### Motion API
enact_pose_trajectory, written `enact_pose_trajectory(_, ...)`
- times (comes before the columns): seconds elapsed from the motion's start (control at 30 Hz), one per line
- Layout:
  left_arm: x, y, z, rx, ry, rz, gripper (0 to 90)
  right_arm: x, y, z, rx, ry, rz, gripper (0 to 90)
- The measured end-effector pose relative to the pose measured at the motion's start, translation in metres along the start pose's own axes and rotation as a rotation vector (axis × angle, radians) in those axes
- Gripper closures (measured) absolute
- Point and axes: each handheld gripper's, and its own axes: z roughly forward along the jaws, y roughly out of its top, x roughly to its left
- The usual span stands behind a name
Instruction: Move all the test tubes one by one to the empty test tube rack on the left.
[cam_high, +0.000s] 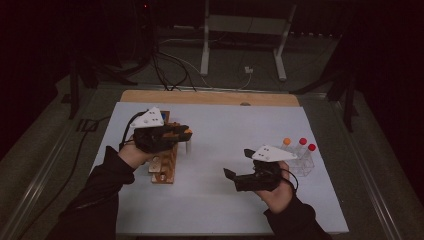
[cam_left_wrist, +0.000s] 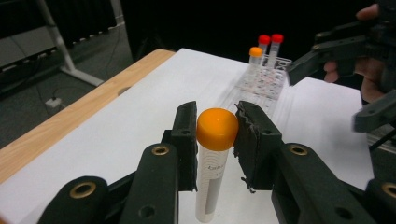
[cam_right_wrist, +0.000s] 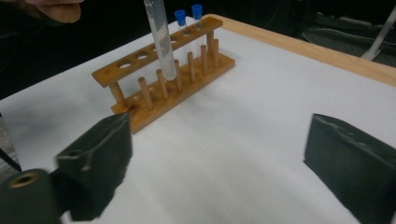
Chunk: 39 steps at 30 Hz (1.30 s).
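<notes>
Orange-capped tube (cam_left_wrist: 215, 158): clear plastic, upright, clamped just under its cap between the pads of the left gripper (cam_left_wrist: 215, 140). In the right gripper view the same tube (cam_right_wrist: 159, 39) hangs clear of the bench, its rounded tip level with the top rail of the wooden rack (cam_right_wrist: 163, 70), just at the rack's front edge near the middle holes. Not yet seated in any hole.

Wooden rack: two blue-capped tubes (cam_right_wrist: 187, 21) already stand in the holes at its far end; the remaining holes look free. In the high view the rack (cam_high: 165, 167) sits at the bench's left, beneath the left gripper (cam_high: 182, 134).

Right gripper (cam_right_wrist: 219, 158): jaws spread wide, nothing between them, hovering above the white bench (cam_right_wrist: 243, 112) mid-right. Just beside it in the high view stands a clear plastic rack (cam_high: 300, 162) with one orange-capped (cam_high: 286, 142) and two red-capped tubes (cam_high: 307, 144) left in it.

Step in hand, as I judge it: transferring a tube from the clear rack to the wooden one; this one is in carriage.

Next move calls for: bring the tip over a free hole, keep the tube vertical, lower until it seats in the base, then release. Risk: the tip catching the rail edge and tilting the tube in the grip.
</notes>
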Motion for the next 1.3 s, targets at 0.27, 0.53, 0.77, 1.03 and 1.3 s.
enact_pose_trajectory(0.27,0.018,-0.005,-0.016,-0.016,0.07,-0.041,71.2,-0.003,-0.001,-0.002,0.01,0.046,-0.002,0.8)
enact_pose_trajectory(0.53,0.036,-0.011,-0.027,-0.026,0.124,-0.073,71.1,-0.003,-0.001,-0.003,0.007,0.044,-0.01,0.0)
enact_pose_trajectory(0.77,0.052,-0.018,-0.036,-0.032,0.171,-0.103,71.2,-0.003,-0.002,-0.001,0.016,0.053,-0.015,0.0)
enact_pose_trajectory(1.03,0.067,-0.027,-0.04,-0.038,0.225,-0.13,71.2,-0.003,-0.002,-0.001,0.023,0.056,-0.015,0.0)
enact_pose_trajectory(1.3,0.072,-0.041,-0.03,-0.014,0.244,-0.148,71.2,-0.003,-0.003,-0.001,0.024,0.059,-0.016,0.0)
